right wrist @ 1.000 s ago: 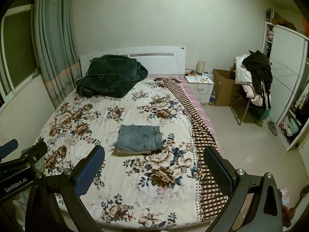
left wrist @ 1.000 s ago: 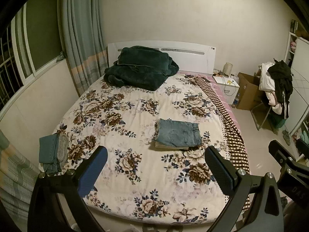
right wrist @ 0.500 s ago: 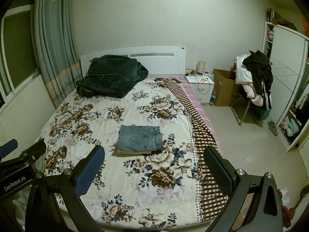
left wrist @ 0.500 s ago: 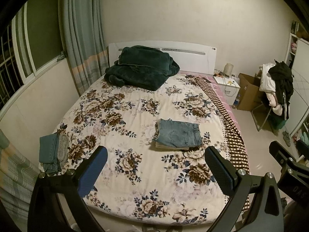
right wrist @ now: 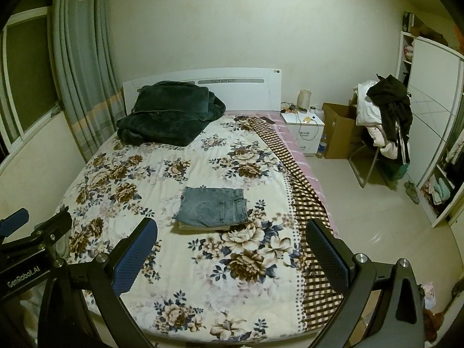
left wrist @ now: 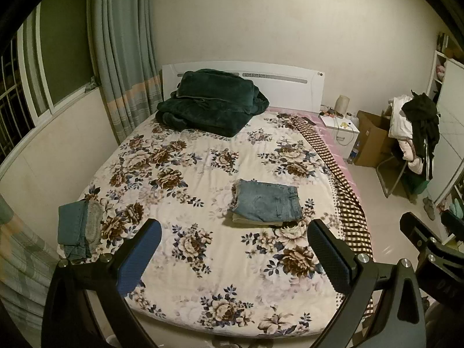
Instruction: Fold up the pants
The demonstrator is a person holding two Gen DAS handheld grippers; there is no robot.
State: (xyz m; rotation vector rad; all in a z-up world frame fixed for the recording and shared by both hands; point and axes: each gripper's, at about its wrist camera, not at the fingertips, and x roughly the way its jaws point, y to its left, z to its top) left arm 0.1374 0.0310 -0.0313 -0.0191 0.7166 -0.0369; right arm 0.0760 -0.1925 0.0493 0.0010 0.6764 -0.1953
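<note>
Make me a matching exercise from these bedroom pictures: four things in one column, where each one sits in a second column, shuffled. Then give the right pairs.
Things
1. folded jeans
2. dark green blanket
3. teal and grey folded clothes
4. cardboard box

Places
A. on the floor beside the white nightstand
B. at the left edge of the bed, close to the foot end
C. middle of the floral bedspread, on a pale folded garment
D. against the white headboard

Pairs: 1-C, 2-D, 3-B, 4-A
</note>
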